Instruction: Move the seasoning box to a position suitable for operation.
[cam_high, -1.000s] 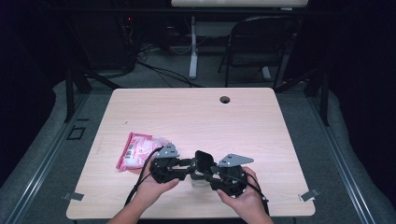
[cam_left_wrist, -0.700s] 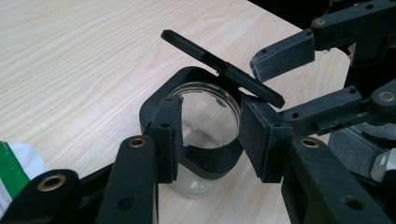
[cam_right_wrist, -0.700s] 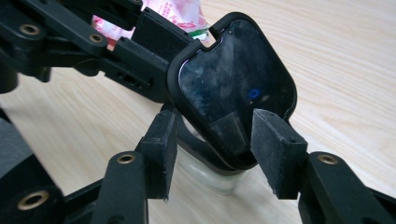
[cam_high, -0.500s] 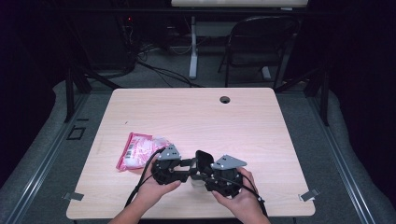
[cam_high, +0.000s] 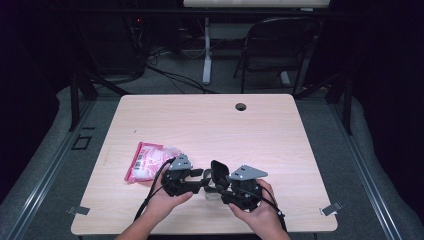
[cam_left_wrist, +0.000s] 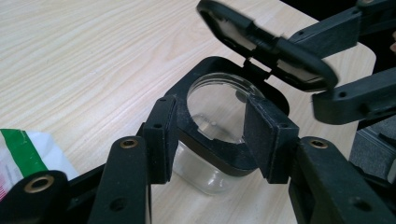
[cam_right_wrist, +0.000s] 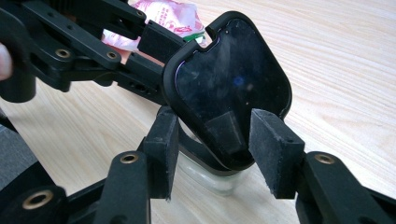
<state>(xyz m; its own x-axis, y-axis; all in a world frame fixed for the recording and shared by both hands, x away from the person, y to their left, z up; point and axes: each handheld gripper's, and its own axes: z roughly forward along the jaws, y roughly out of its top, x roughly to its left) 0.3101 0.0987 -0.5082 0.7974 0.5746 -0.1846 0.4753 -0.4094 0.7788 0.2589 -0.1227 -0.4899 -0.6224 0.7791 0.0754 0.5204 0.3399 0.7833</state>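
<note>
Jar (cam_left_wrist: 212, 140) stands near the table's (cam_high: 300, 150) front edge, beside the bag (cam_high: 147, 161). Since 1 second ago its lid (cam_right_wrist: 231, 88) has swung upright. Left gripper (cam_left_wrist: 212, 133) jaws, just opening, flank the jar's collar without clamping it. Right gripper (cam_right_wrist: 210, 140) jaws, just widened, straddle the lid's edge, released.

A small clear jar (cam_left_wrist: 205, 175) with a black squarish rim collar is standing upright on the light wooden table (cam_high: 210, 125), near its front edge. Its hinged black lid (cam_right_wrist: 229, 88) is standing flipped open, tilting up and back from the hinge, its glossy inner face showing in the right gripper view. A transparent round inner seal (cam_left_wrist: 219, 109) is lying across the jar's mouth.
</note>
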